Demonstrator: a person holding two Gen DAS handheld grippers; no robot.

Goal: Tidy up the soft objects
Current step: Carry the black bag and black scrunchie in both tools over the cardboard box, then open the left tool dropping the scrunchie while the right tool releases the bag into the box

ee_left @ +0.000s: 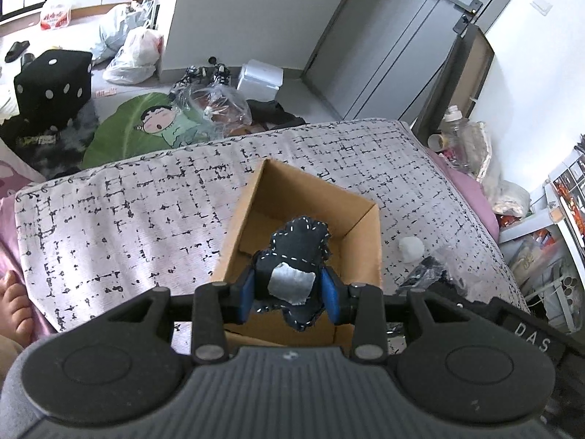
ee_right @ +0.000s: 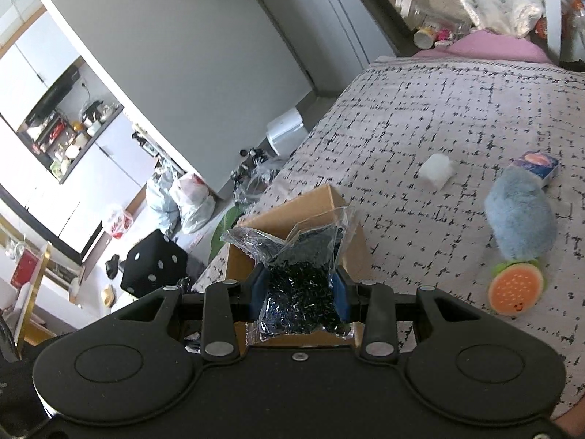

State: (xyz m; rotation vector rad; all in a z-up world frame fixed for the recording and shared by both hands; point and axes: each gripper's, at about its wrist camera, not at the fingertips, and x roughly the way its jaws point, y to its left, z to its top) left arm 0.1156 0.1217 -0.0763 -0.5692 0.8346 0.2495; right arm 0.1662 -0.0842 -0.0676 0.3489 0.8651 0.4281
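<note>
**Cardboard box under both grippers, each loaded with a soft item**

Cardboard forms the receptacle: an open brown box sits on the checked bedspread, flaps up, and appears empty inside as far as the left wrist view shows.

Left gripper: the blue pads are closed on a dark stitched fabric toy with a silver patch, held above the box opening. The toy bulges out past the pads on both sides, which suggests a stuffed, compressible and light body; a grip across its narrow middle, as now, looks secure.

Right gripper: closed on a clear plastic packet of small black pieces, held over the near edge of the box. The film looks slick and the contents loose, so the fill is likely to shift and sag. A hold across the filled belly is judged safer than one on the crinkled top seam.

Remaining on the bedspread, apart from the box: a white fluffy ball, a grey-blue plush toy touching an orange burger-shaped plush, and a small printed carton just beside the grey-blue plush.

Assessment: two items are ready for release into the box; the others await collection.
</note>
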